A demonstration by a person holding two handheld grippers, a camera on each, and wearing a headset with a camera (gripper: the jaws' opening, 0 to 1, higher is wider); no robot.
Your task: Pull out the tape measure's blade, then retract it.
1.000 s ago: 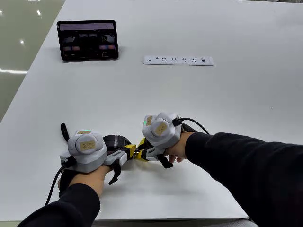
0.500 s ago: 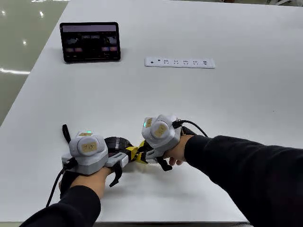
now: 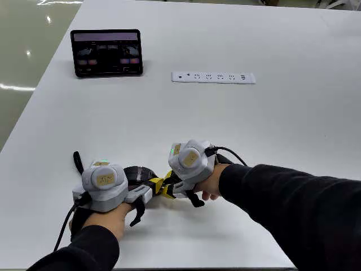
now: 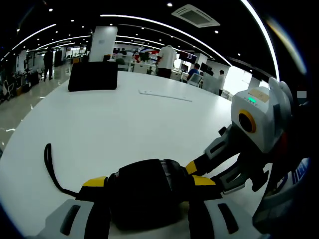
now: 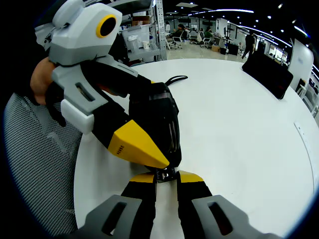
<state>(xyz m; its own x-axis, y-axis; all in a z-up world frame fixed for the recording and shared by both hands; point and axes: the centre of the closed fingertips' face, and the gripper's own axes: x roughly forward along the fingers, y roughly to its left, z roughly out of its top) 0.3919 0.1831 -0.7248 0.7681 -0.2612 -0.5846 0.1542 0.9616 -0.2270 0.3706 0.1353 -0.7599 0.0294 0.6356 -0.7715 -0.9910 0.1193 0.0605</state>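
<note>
Down at the near edge of the white worktop [image 3: 254, 130], the two grippers meet nose to nose over the tape [image 3: 137, 173], a black measure lying flat on the surface. The left tongs [image 4: 148, 180] pinch the tape. In the left gripper view their yellow tips sit on either side of it, pressed against its flanks. The right tongs [image 5: 166, 177] are drawn almost together just in front of the tape, with a small metal tab [image 5: 164, 173] caught between their yellow tips. It looks like the blade's end hook, though it is too small to be sure, and it sits right against the tape's body. One yellow tip of the left tongs lies just beside the right tongs, nearly touching them. The tape's black strap [image 3: 76, 161] trails away to the left on the worktop. A cable [image 3: 231, 151] loops from the right gripper's body. Well back from the hands a dark tablet [image 3: 106, 52] stands propped up — and to its right a white power strip [image 3: 213, 77] lies flat.
</note>
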